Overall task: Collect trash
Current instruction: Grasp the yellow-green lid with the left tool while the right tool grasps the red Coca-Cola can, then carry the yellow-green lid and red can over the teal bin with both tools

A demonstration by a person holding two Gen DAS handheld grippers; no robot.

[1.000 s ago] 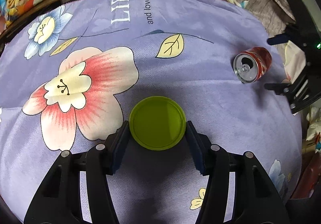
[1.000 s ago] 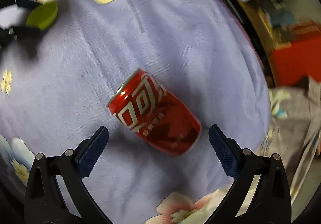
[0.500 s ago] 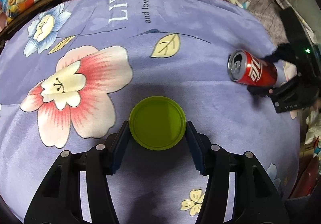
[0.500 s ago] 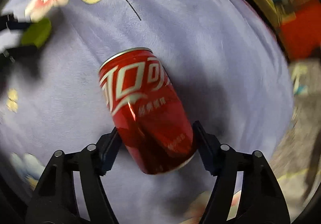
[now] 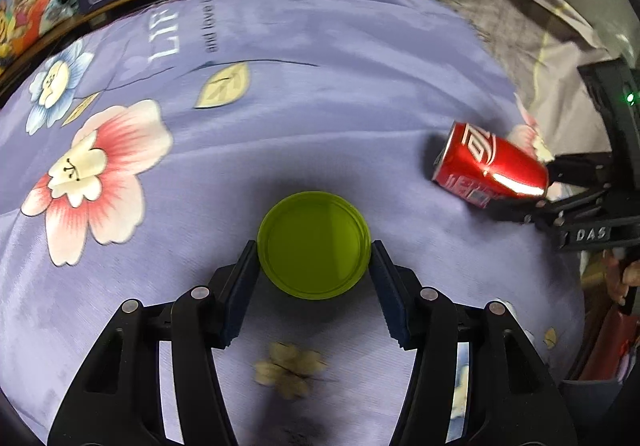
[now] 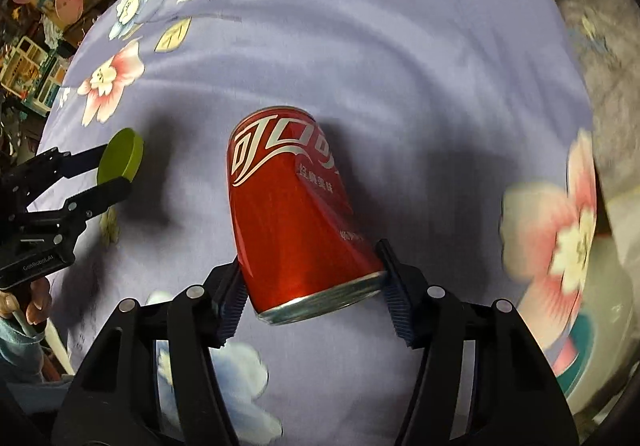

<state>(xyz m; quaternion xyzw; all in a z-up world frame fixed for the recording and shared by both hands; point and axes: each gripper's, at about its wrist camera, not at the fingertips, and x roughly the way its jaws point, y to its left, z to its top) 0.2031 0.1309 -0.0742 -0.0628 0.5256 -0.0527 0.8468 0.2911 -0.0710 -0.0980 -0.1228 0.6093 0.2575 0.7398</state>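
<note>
Gleaming red can, dented, white lettering.

Two matching black hand-held grippers
Left hand-held gripper and right hand-held gripper show black open-frame arms, silver screws, ribbed dark-blue pads; white lettering marks each body.
</note>
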